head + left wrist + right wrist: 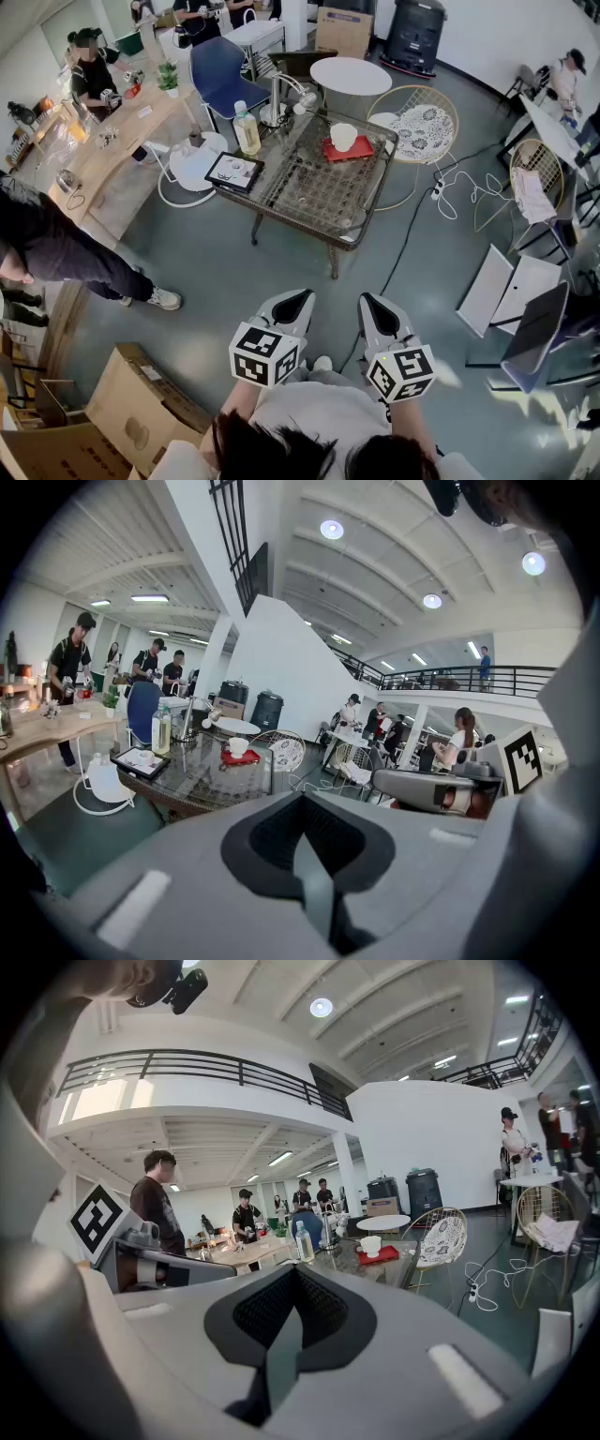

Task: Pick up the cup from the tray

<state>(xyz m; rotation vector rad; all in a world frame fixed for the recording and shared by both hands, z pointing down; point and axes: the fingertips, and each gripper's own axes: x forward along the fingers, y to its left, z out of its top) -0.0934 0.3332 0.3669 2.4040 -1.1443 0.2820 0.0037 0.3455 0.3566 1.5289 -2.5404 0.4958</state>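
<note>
**Head view.** A glass-topped table [319,202] stands on the grey floor, well ahead of the person. A red tray [361,153] lies near the table's far right corner, and a white cup [343,137] stands upright on it. A bottle [247,129] stands at the far left edge of the table, and a tablet [234,172] lies at the left corner. The left gripper [294,300] and the right gripper [377,306] are side by side close to the person's body, well apart from the table.

**Left gripper view.** The jaws are clenched together with nothing between them. The cup on its tray appears far off, above and left of the jaws.

**Right gripper view.** The jaws are pressed together and empty. The cup on its tray stands in the distance, above and right of the jaws.
</note>
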